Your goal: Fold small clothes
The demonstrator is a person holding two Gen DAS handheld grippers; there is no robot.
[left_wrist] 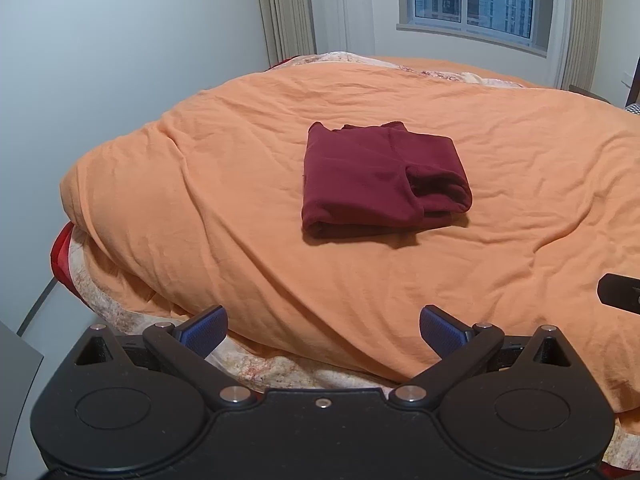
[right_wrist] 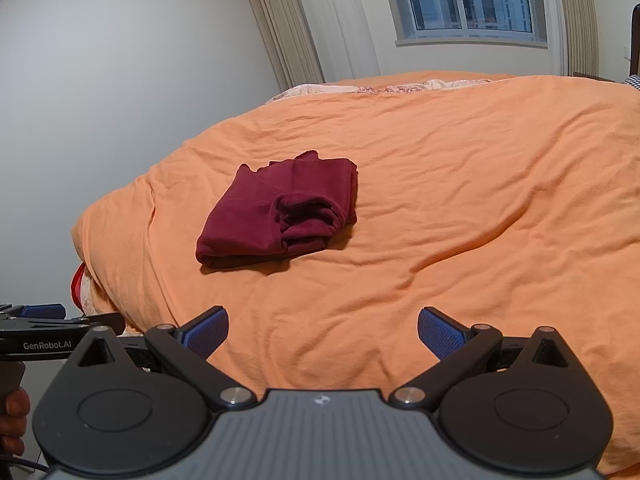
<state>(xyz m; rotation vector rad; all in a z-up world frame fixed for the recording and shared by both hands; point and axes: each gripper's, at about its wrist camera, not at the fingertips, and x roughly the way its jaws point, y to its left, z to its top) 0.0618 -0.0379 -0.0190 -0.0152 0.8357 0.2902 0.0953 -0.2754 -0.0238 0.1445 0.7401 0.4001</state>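
Resting on the orange duvet (left_wrist: 240, 184), the maroon garment (left_wrist: 376, 180) is folded into a compact, layered rectangle, and that is probably why you hold both tools back at the near edge of the bed: the fold looks finished, with nothing left to pull or tuck. In the left wrist view it lies toward 12 o'clock from your left gripper (left_wrist: 323, 330), well apart from it; in the right wrist view the same bundle (right_wrist: 280, 216) sits toward 11 o'clock from your right gripper (right_wrist: 323, 330). A rolled sleeve or cuff shows on the right side of the stack, its opening facing you.

Your left gripper's fingers (left_wrist: 206, 330) are spread wide, with nothing between them and only bedding beyond. The right gripper's fingers (right_wrist: 440, 332) stand just as wide, also empty and touching nothing. At 9 o'clock in the right view, the left tool appears side on, your hand (right_wrist: 14, 420) below it.
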